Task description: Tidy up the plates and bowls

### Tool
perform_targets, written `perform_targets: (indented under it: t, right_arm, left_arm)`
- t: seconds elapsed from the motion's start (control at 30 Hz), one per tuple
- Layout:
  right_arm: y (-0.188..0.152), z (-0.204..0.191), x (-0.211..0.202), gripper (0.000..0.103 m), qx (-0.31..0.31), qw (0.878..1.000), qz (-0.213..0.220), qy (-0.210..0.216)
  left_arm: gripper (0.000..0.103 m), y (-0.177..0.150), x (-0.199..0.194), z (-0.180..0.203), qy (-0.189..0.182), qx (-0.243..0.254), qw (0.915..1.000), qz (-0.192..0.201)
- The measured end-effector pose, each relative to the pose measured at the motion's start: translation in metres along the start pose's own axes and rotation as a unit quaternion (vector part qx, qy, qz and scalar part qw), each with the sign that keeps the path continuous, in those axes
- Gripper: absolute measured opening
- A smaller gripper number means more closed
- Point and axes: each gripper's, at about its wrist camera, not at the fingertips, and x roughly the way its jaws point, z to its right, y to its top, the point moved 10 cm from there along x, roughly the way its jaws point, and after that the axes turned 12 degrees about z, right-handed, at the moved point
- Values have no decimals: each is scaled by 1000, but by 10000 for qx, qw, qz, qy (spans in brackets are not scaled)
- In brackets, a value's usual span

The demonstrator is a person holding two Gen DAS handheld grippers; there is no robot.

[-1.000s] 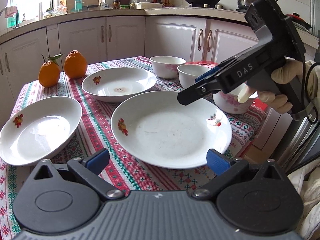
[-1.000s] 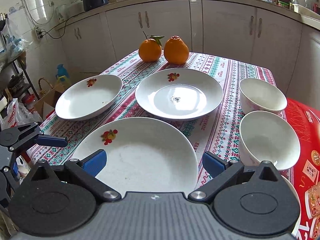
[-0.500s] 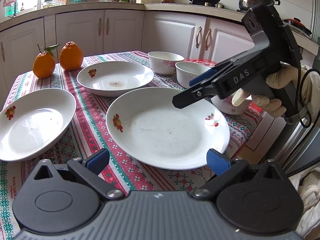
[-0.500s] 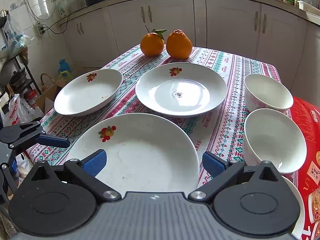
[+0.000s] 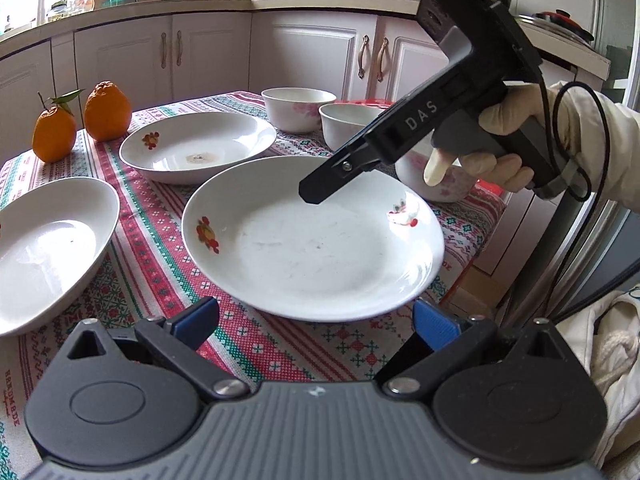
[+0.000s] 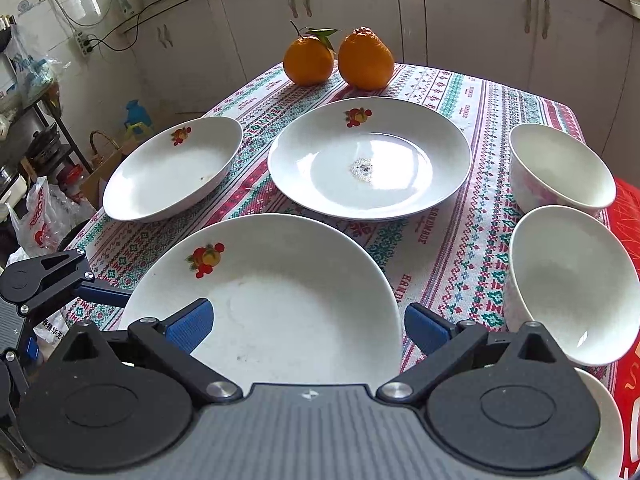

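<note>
Three white plates with fruit motifs lie on the patterned tablecloth. The near plate (image 5: 316,240) (image 6: 272,292) lies between my two grippers. The middle plate (image 5: 196,146) (image 6: 370,160) and the left plate (image 5: 44,248) (image 6: 172,170) lie beyond it. Three white bowls stand at the right: far bowl (image 5: 298,108) (image 6: 560,170), second bowl (image 5: 348,124) (image 6: 568,280), and a third (image 5: 436,180) partly hidden behind my right gripper. My left gripper (image 5: 316,320) is open and empty at the near plate's rim. My right gripper (image 6: 308,326) is open and empty, hovering over the near plate.
Two oranges (image 5: 80,120) (image 6: 340,60) stand at the table's far end. A red box (image 6: 624,280) lies under the bowls at the right. Kitchen cabinets (image 5: 200,60) and a counter surround the table. Bags and a basket (image 6: 100,156) are on the floor to the left.
My left gripper has shifted closer to the near plate, so the plates have slid left in its view. My right gripper has dropped and tilted lower over the near plate. Both stay open.
</note>
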Motion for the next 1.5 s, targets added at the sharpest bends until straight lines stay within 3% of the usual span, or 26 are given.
perform_targets:
  t: [0.53,0.93,1.5]
  right_arm:
    - [-1,7,16,86,208,9989,-318,278]
    - [-4,7,14,85,170,9972,-580,430]
    - [7,1,11,86,148,9971,-541,506]
  left_arm:
    - [99,-2,9,2,-61,223,9997,14]
    - [99,-2,11,2,-53,301,9995,4]
    - [99,6,1,-4,-7,366,9993,77]
